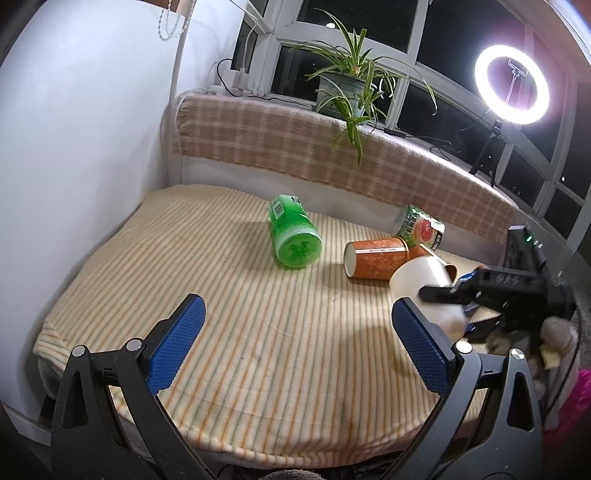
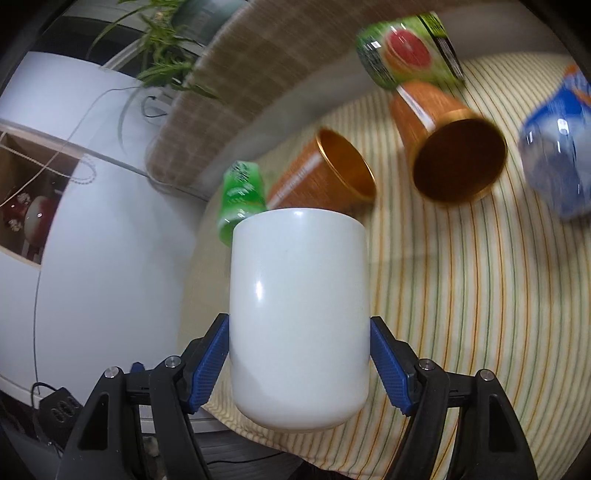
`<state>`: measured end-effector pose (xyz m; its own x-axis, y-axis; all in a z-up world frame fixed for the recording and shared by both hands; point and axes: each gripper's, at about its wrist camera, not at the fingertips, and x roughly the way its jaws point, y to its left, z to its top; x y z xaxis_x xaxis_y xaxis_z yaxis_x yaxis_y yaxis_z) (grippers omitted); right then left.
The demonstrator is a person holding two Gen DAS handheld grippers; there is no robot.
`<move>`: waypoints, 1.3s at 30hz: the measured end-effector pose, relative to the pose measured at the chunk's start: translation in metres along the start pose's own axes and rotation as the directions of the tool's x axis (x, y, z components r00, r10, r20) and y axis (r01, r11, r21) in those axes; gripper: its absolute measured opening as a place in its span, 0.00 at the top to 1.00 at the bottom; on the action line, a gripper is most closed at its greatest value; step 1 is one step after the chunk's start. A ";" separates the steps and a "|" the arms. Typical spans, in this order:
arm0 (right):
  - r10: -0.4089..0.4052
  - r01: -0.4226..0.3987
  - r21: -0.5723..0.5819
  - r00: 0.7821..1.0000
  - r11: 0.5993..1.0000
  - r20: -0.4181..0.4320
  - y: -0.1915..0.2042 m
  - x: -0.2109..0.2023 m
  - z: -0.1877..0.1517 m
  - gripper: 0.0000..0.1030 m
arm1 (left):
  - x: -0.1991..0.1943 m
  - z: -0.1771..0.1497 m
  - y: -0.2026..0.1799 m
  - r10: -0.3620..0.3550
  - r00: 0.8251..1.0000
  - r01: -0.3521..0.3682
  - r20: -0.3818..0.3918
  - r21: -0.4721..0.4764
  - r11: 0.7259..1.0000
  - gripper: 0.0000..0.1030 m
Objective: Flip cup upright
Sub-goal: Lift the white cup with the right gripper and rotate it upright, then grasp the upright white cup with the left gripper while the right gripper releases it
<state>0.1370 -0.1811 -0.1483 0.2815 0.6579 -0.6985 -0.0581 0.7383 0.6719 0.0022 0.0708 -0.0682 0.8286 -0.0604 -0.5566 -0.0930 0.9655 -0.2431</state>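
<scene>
White cup point(image 2: 299, 317) clamped in right tongs point(image 2: 299, 363), handle hidden, left tongs point(image 1: 299, 343) spread wide.

White wall point(image 1: 85, 122) on the left, bead cord point(image 1: 171, 22) hanging along it. Striped yellow-orange cloth point(image 1: 229, 332) covers the worktop; plaid blanket point(image 1: 295, 140) draped over the ledge behind. White-framed windows point(image 1: 417, 40), dark outside. Potted spider plant point(image 1: 347, 85) on the sill, cables and plug point(image 1: 240, 77) nearby. Lit ring light point(image 1: 511, 85) on a tripod at right.
</scene>
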 end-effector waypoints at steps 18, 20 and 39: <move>-0.078 0.078 -0.056 0.997 0.995 0.014 -0.002 0.007 -0.003 0.17 | 0.012 0.003 -0.017 -0.075 0.995 0.076 -0.065 0.020 0.997 0.00; -0.088 0.090 -0.100 0.996 0.991 0.033 0.005 -0.002 -0.003 0.16 | 0.016 0.004 -0.016 -0.095 0.992 0.096 -0.084 0.010 0.995 0.00; -0.230 0.284 -0.124 0.915 0.951 0.331 -0.020 -0.120 -0.063 0.15 | 0.104 0.018 -0.048 -0.413 0.818 0.348 -0.400 -0.227 0.910 0.05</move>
<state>0.0444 -0.2653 -0.0933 0.5877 0.3829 -0.7127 -0.0944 0.9074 0.4096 0.1027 0.0228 -0.1006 0.4954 -0.5493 -0.6729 0.0787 0.7999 -0.5950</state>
